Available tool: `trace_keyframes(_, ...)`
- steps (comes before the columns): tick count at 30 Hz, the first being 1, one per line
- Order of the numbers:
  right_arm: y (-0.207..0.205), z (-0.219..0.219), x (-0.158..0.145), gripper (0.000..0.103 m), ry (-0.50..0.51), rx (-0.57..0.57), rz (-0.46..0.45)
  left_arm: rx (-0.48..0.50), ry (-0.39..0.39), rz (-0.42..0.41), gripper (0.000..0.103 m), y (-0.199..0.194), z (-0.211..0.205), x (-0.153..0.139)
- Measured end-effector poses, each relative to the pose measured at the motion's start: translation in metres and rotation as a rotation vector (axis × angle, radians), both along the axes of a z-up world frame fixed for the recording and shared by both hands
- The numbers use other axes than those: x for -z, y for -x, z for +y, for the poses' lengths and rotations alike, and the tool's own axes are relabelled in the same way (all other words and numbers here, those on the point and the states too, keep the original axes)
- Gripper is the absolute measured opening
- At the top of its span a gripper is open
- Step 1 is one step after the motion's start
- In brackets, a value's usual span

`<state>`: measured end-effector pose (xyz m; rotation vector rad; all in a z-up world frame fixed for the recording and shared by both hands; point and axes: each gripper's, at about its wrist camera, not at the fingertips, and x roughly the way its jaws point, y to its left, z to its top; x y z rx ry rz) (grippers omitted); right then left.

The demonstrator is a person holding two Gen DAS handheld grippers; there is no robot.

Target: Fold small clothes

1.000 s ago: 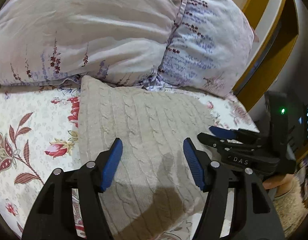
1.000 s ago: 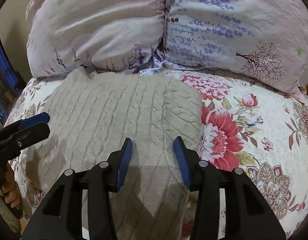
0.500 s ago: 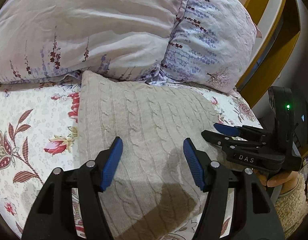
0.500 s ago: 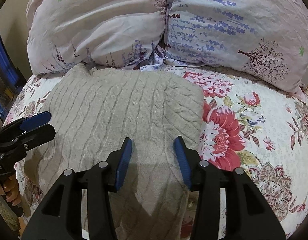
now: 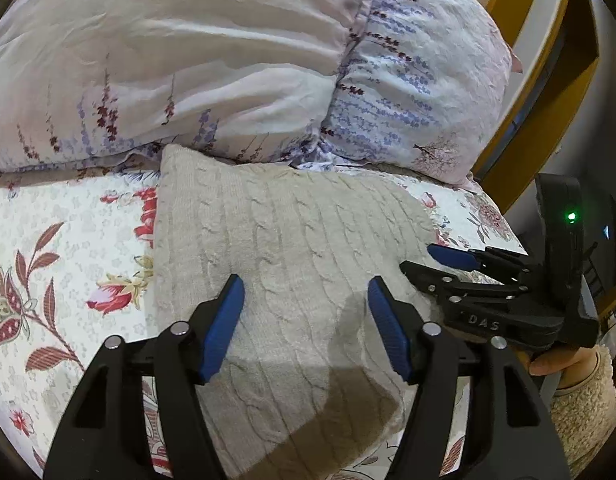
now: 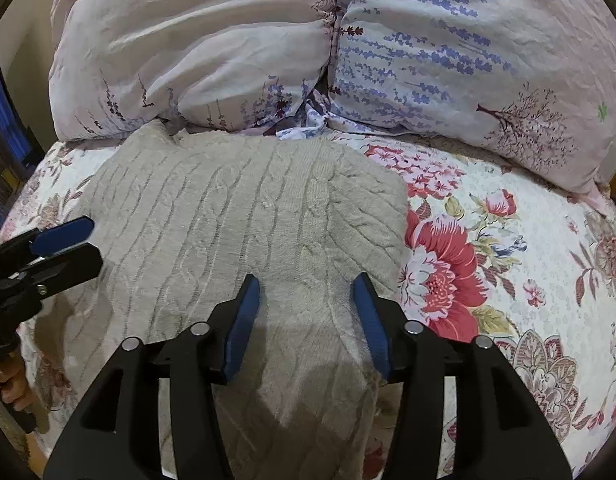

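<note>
A beige cable-knit sweater (image 5: 292,248) (image 6: 236,216) lies folded into a rough rectangle on the floral bedspread, its far edge against the pillows. My left gripper (image 5: 306,294) hovers above its near part, jaws open and slowly widening, nothing between the blue pads. My right gripper (image 6: 306,292) hangs over the sweater's near right part; its jaws are opening and nothing is between them. Each gripper shows in the other's view: the right gripper (image 5: 439,260) at the sweater's right edge, the left gripper (image 6: 74,240) at its left edge.
Two large floral pillows (image 5: 168,64) (image 6: 467,52) are stacked along the head of the bed. The floral bedspread (image 6: 507,264) spreads to the right of the sweater. A yellow wooden frame (image 5: 547,92) rises past the bed's edge. A hand in a fleecy sleeve (image 5: 571,396) holds the right gripper.
The right gripper's jaws have spread wider apart. Both views have tilted slightly, so the sweater sits a little lower in frame. The sweater has not moved on the bed.
</note>
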<state>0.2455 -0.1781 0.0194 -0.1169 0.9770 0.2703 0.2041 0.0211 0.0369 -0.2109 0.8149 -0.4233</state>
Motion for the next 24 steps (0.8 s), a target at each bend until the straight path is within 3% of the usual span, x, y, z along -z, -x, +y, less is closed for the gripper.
trace_keyframes(3, 0.005, -0.008, -0.010, 0.057, -0.027, 0.016, -0.025, -0.014, 0.045, -0.009, 0.070, 0.008, 0.007, -0.007)
trace_keyframes(5, 0.013, -0.023, -0.021, 0.065, -0.072, 0.078, -0.050, -0.047, 0.077, -0.022, 0.079, 0.020, 0.020, -0.014)
trace_keyframes(6, 0.017, -0.031, -0.025, 0.072, -0.099, 0.098, -0.059, -0.076, 0.063, -0.028, 0.084, 0.026, 0.026, -0.016)
trace_keyframes(9, 0.034, -0.054, -0.033, 0.080, -0.156, 0.142, -0.061, -0.132, 0.012, -0.042, 0.086, 0.043, 0.042, -0.017)
trace_keyframes(12, 0.049, -0.065, -0.034, 0.083, -0.148, 0.159, -0.064, -0.167, -0.033, -0.031, 0.090, 0.058, 0.054, -0.012)
trace_keyframes(18, 0.099, -0.080, -0.034, 0.098, -0.142, 0.173, -0.105, -0.233, -0.118, -0.048, 0.101, 0.095, 0.068, -0.004)
trace_keyframes(24, 0.124, -0.071, -0.019, 0.101, -0.124, 0.185, -0.100, -0.254, -0.185, -0.011, 0.101, 0.118, 0.055, 0.011)
